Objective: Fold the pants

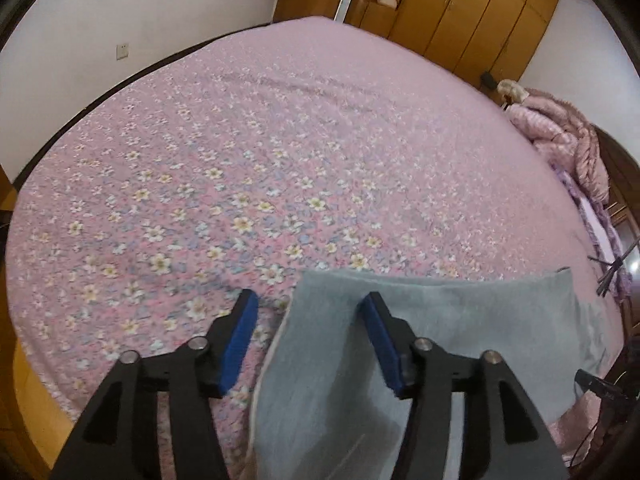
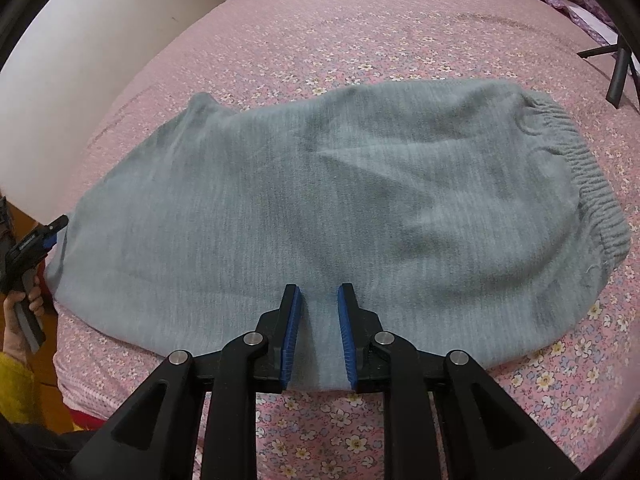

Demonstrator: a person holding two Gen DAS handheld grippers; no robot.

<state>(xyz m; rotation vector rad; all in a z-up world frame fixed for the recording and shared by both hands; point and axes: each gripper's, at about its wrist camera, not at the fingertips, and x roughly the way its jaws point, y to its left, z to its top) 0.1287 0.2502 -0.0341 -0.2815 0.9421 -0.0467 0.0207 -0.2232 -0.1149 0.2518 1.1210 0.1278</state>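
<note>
My left gripper (image 1: 308, 308) has its fingers spread wide apart, holding nothing, poised over the left edge of the grey pants (image 2: 320, 208). The pants lie folded on the pink flowered bed (image 2: 360, 32). My right gripper (image 2: 318, 300) has fingers narrowly parted over the near edge, pinching nothing.

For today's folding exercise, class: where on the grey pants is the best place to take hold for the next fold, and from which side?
Probably the ribbed waistband of the grey pants, coming in from the right end. It is thick, gathered and curves up off the floral bedsheet, so gripper fingers can pinch it more easily than the flat middle.
</note>
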